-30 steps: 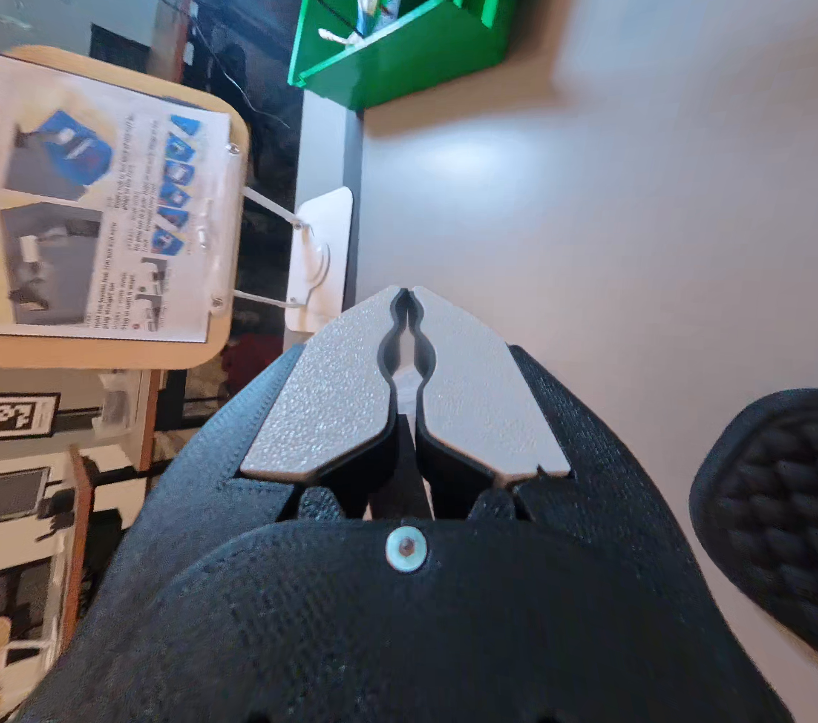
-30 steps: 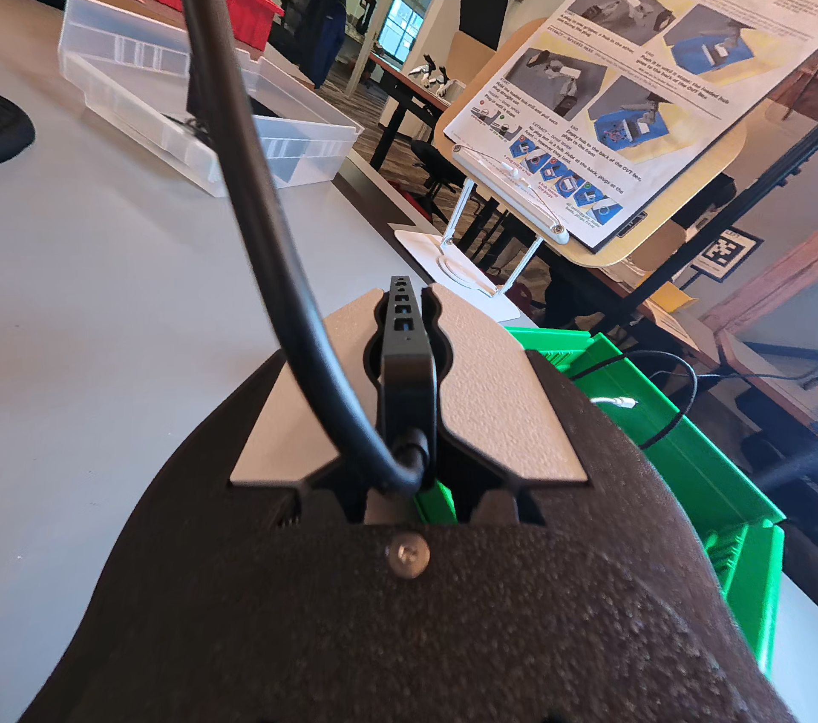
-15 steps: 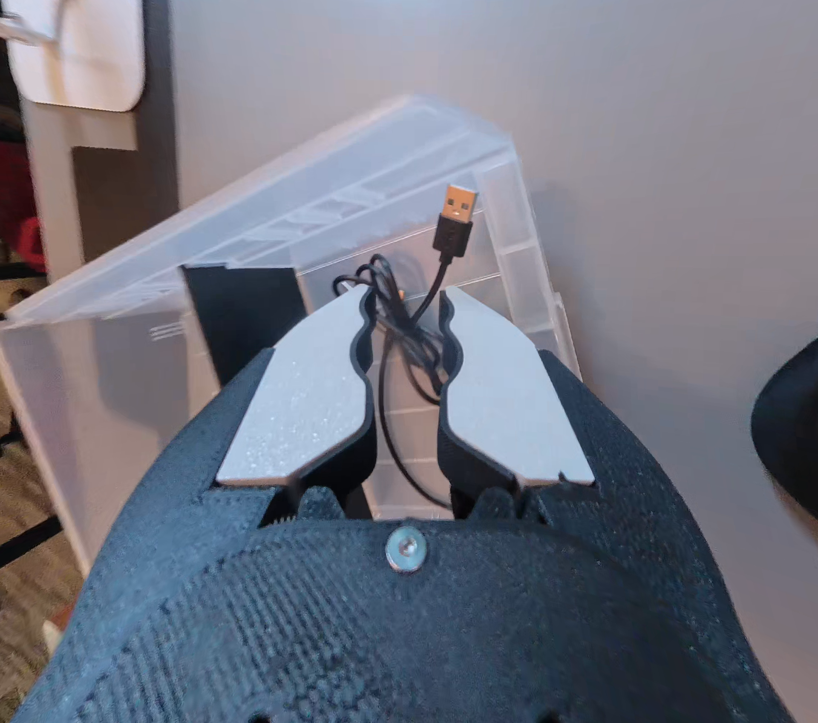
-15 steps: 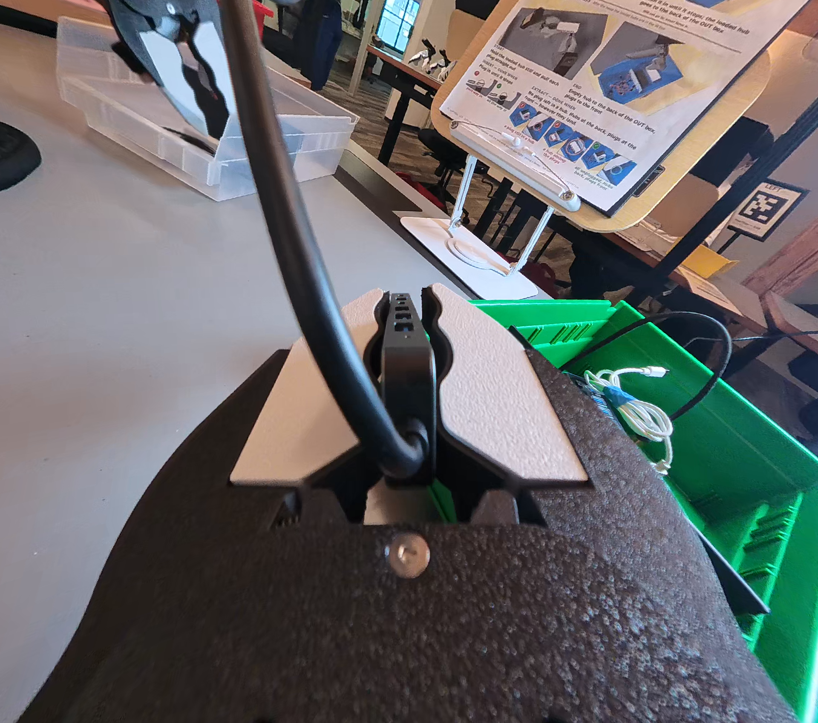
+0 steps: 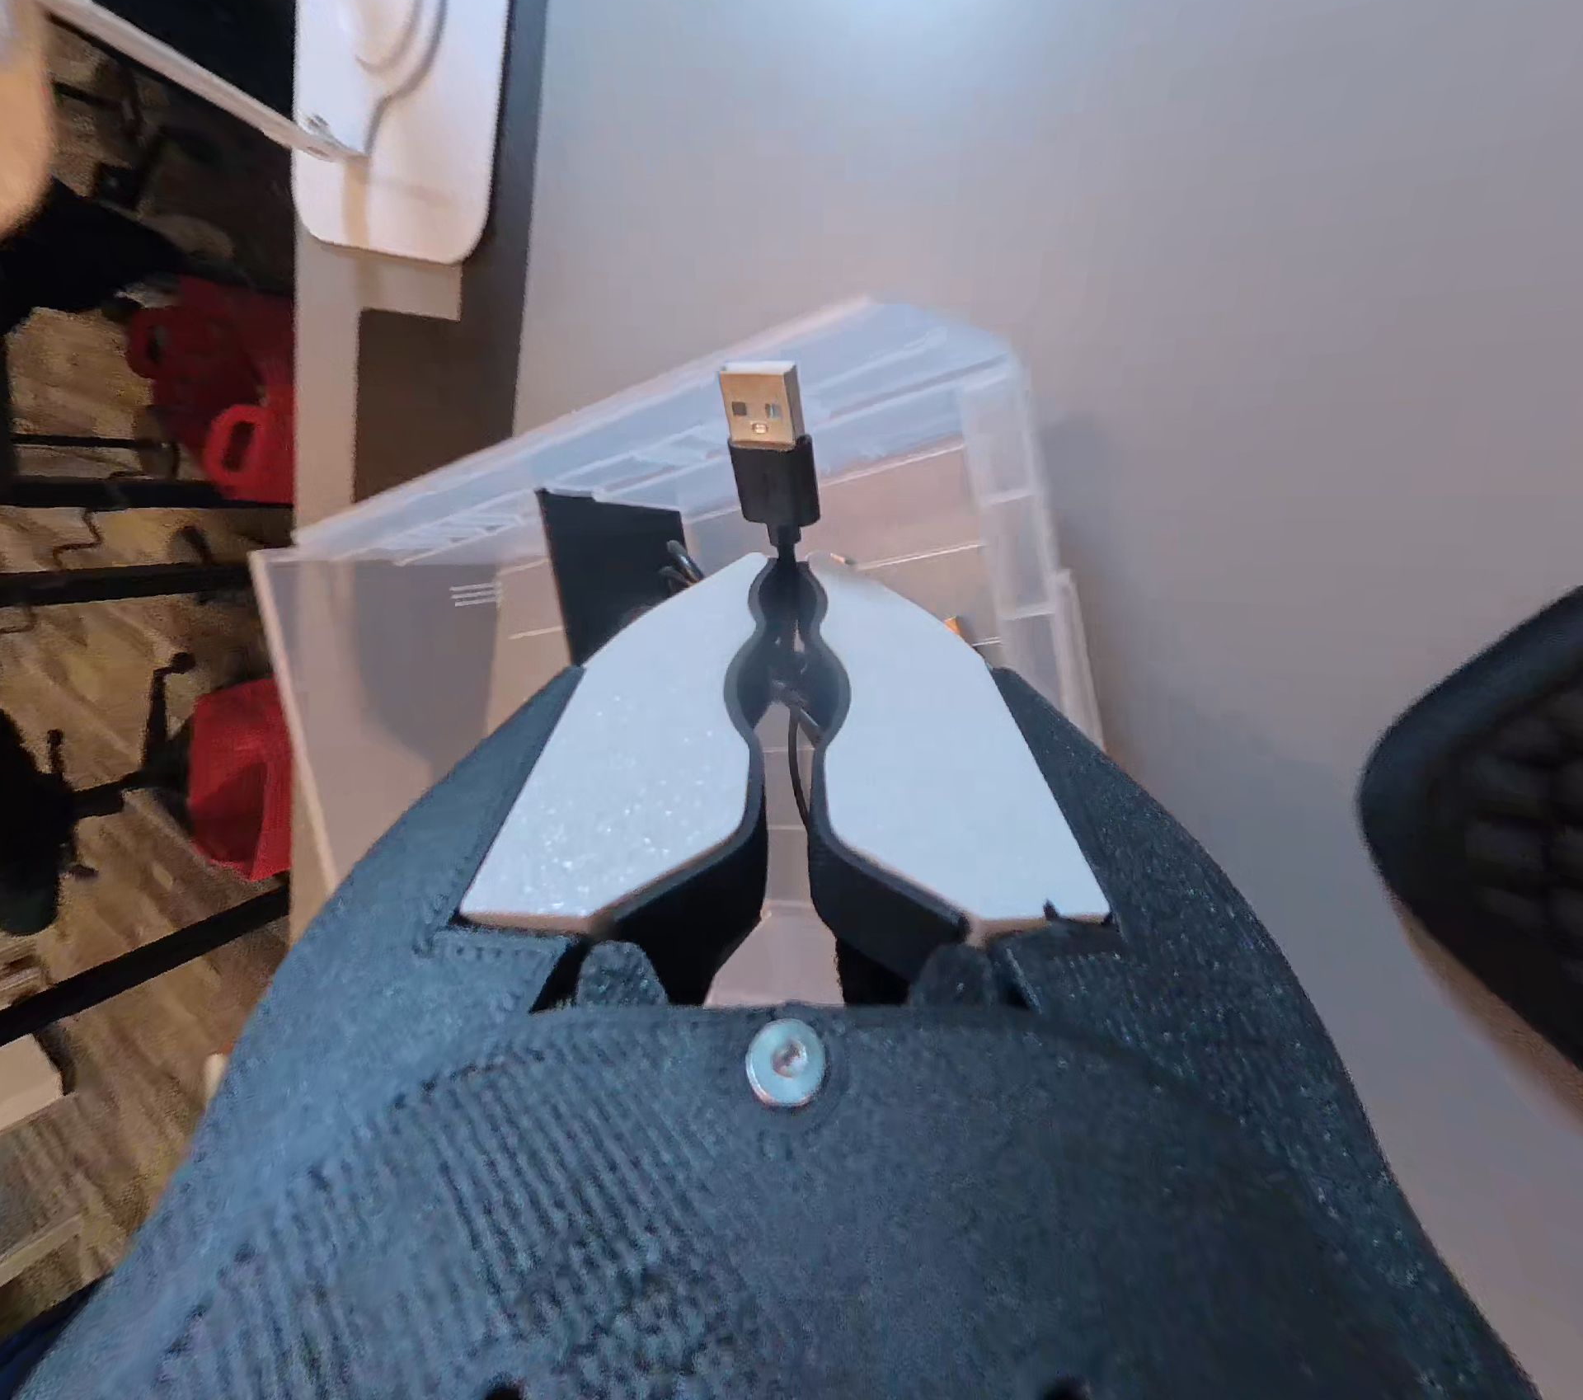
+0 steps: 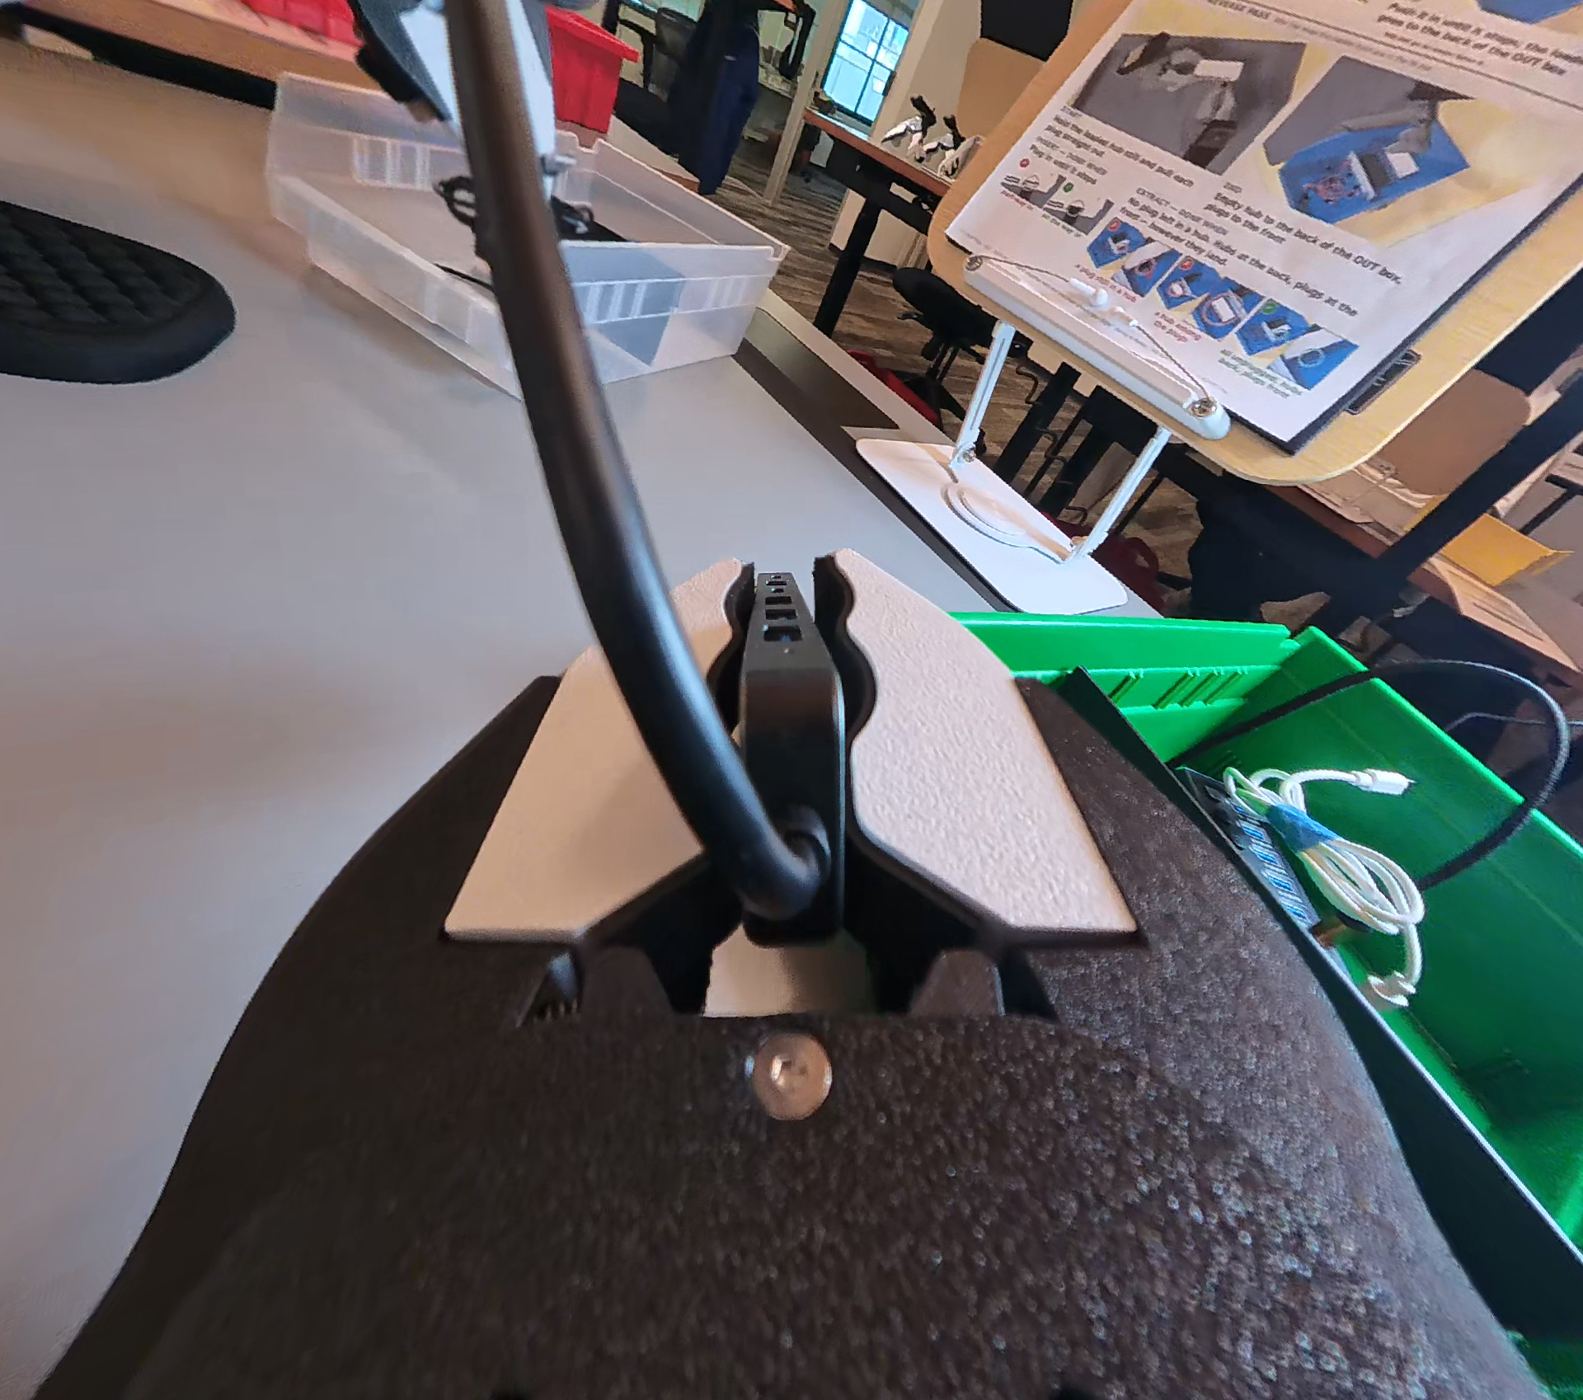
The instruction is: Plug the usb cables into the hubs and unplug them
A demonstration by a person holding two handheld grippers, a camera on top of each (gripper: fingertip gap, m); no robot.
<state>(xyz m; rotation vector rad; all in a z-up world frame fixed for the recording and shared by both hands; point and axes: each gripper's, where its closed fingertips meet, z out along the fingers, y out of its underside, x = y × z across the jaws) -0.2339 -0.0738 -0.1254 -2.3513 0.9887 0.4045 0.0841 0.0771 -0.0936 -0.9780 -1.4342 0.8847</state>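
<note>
In the left wrist view, the left hand-held gripper point(image 5: 784, 571) is filling the lower frame, its jaws pinched closed on the thin black USB cable point(image 5: 797, 742) just behind the plug point(image 5: 767, 451), which is sticking up past the fingertips with its metal end facing the camera. Right behind it, at mid frame, a clear plastic bin point(image 5: 1019, 502) is sitting on the grey table point(image 5: 1114, 117), showing ribbed dividers along one wall, a black panel point(image 5: 612, 554) standing inside, and a bit more dark cable beside that panel. A black textured pad point(image 5: 1490, 759) is lying at the right edge.

In the right wrist view, the right hand-held gripper point(image 6: 784, 571) is clamping a black USB hub point(image 6: 786, 674) edge-on, its row of ports facing upward; the hub's thick black lead point(image 6: 548, 374) is arching up to the upper left. At lower right, a green bin point(image 6: 1156, 665) is holding a coiled white cable point(image 6: 1362, 879) tied with blue tape, a flat hub-like block under it, and a black cable loop. Farther off, at upper left, the left hand-held gripper point(image 6: 557, 160) is hanging over the clear bin point(image 6: 685, 322), where dark cables are lying. A red bin point(image 6: 591, 65) is standing behind it. A sheet on a stand point(image 6: 1285, 160) is leaning at upper right.
</note>
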